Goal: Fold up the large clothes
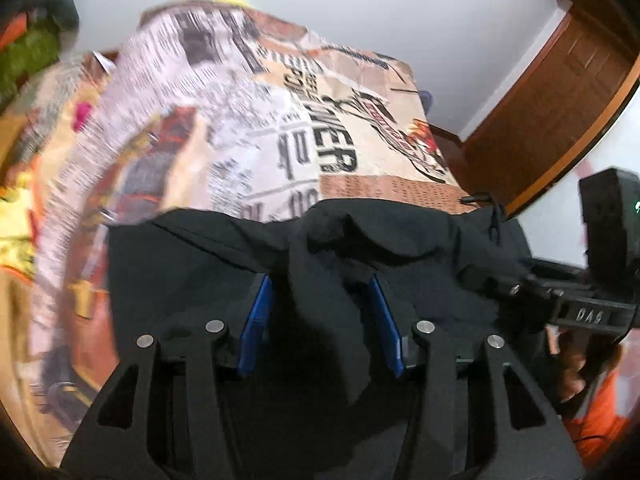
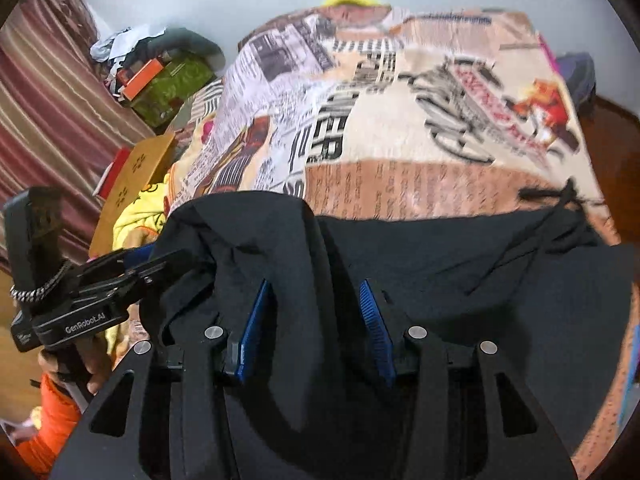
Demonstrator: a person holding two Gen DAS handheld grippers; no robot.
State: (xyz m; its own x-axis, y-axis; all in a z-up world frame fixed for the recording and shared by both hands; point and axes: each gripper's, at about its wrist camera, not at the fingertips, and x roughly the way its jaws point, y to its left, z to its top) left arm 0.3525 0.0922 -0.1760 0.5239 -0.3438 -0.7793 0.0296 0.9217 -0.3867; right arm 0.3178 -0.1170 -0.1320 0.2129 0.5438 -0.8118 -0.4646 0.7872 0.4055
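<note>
A large black garment (image 1: 420, 248) lies at the near edge of a bed with a newspaper-print cover (image 1: 280, 128). My left gripper (image 1: 320, 304) has its blue pads (image 1: 256, 320) apart, with a ridge of black cloth lying between them. The right gripper's body shows at the right of this view (image 1: 568, 300). In the right wrist view the black garment (image 2: 460, 264) has a drawstring (image 2: 560, 208) at its far right. My right gripper (image 2: 316, 304) also has its blue pads (image 2: 372, 320) apart around a fold of the cloth. The left gripper's body (image 2: 92, 292) shows at the left.
The bed cover (image 2: 420, 120) stretches away to a white wall. A wooden door (image 1: 560, 100) stands at the right. Boxes and clutter (image 2: 168, 76) lie left of the bed beside a striped curtain (image 2: 44, 92). A yellow cloth (image 2: 136, 216) lies at the bed's left edge.
</note>
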